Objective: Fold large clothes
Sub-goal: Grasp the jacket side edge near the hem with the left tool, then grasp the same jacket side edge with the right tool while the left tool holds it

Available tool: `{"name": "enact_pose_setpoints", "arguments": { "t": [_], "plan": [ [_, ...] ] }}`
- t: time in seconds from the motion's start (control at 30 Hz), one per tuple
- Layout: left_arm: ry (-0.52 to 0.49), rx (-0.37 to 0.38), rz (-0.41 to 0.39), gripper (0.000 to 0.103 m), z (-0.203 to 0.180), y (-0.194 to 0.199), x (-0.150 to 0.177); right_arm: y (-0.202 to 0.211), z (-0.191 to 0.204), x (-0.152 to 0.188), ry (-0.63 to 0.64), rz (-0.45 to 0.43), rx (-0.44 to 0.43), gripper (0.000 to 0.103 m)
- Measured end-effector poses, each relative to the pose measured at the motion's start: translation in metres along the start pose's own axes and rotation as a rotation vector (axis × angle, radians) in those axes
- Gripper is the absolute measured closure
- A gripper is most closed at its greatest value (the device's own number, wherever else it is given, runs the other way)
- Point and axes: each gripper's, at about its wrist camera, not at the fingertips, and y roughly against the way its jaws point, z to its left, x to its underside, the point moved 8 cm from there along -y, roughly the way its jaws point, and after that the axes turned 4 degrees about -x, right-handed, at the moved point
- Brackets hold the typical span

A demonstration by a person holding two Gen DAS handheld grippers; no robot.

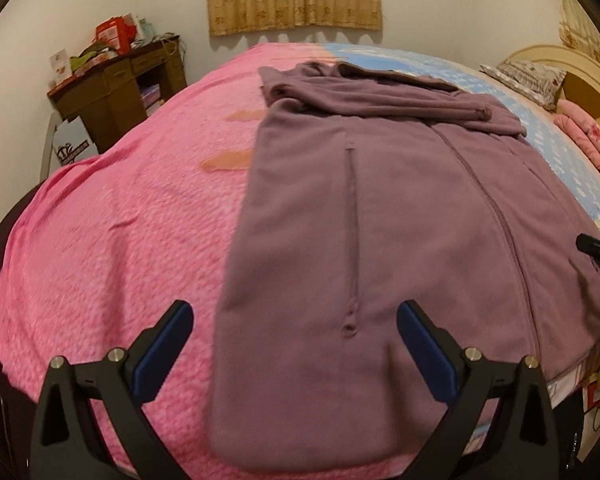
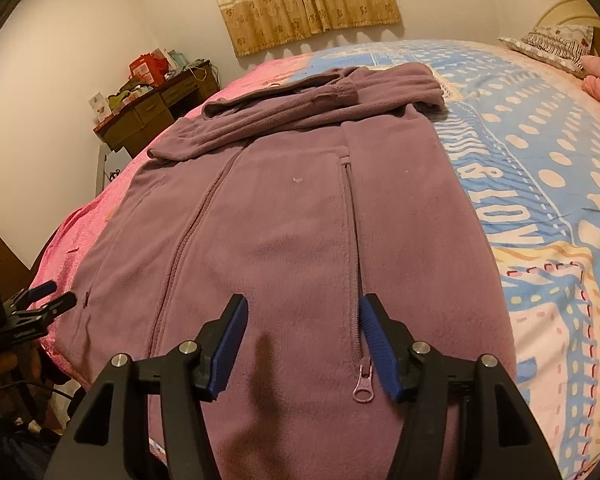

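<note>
- Jacket (image 1: 380,220): flat on bed (image 1: 112,240), sleeves folded at 12.
- My L gripper (image 1: 296,344) & R gripper (image 2: 302,344): both agape, empty.
- Next, I reckon: pinch hem corners evenly, fold toward 12.

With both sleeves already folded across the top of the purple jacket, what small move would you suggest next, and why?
I would probably lower both open grippers onto the near hem and pinch it. The purple fleece jacket lies flat on the bed, its sleeves laid across the chest, so only the lengthwise fold seems left. The left gripper and right gripper hover open above the hem, holding nothing.
</note>
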Motion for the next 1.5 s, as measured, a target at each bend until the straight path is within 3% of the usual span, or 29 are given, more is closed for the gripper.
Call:
{"name": "enact_pose_setpoints", "arguments": {
  "t": [0.33, 0.43, 0.5, 0.57, 0.6, 0.63, 0.77, 0.87, 0.93, 1.1, 1.5],
  "plan": [
    [0.104, 0.069, 0.03, 0.005, 0.029, 0.0, 0.016, 0.001, 0.001, 0.001, 0.002, -0.023, 0.002, 0.04],
    [0.136, 0.044, 0.045, 0.01, 0.04, -0.005, 0.021, 0.001, 0.001, 0.002, 0.005, -0.03, 0.007, 0.04],
    [0.171, 0.081, 0.071, 0.012, 0.043, -0.01, 0.024, 0.002, 0.002, 0.003, 0.006, -0.035, 0.009, 0.039],
    [0.217, 0.146, 0.12, 0.025, 0.041, -0.018, 0.03, 0.002, 0.002, 0.004, 0.003, -0.04, 0.008, 0.038],
    [0.233, 0.197, 0.149, 0.046, 0.037, -0.021, 0.034, 0.002, 0.002, 0.004, 0.001, -0.042, 0.006, 0.038],
    [0.241, 0.229, 0.173, 0.059, 0.032, -0.023, 0.038, 0.002, 0.003, 0.004, 0.0, -0.043, 0.005, 0.037],
    [0.243, 0.228, 0.178, 0.059, 0.029, -0.026, 0.04, 0.002, 0.004, 0.003, -0.001, -0.047, 0.001, 0.034],
    [0.252, 0.22, 0.176, 0.071, 0.033, -0.025, 0.04, 0.004, 0.003, 0.002, -0.012, -0.05, -0.011, 0.034],
    [0.248, 0.22, 0.159, 0.091, 0.034, -0.022, 0.039, 0.011, 0.0, 0.0, -0.037, -0.062, -0.03, 0.034],
    [0.208, 0.231, 0.115, 0.093, 0.03, -0.016, 0.033, 0.033, -0.02, -0.001, -0.079, -0.087, 0.004, 0.034],
    [0.22, 0.224, 0.118, 0.088, 0.031, -0.02, 0.033, 0.069, -0.056, 0.03, -0.104, -0.008, 0.125, 0.034]
  ]
}}
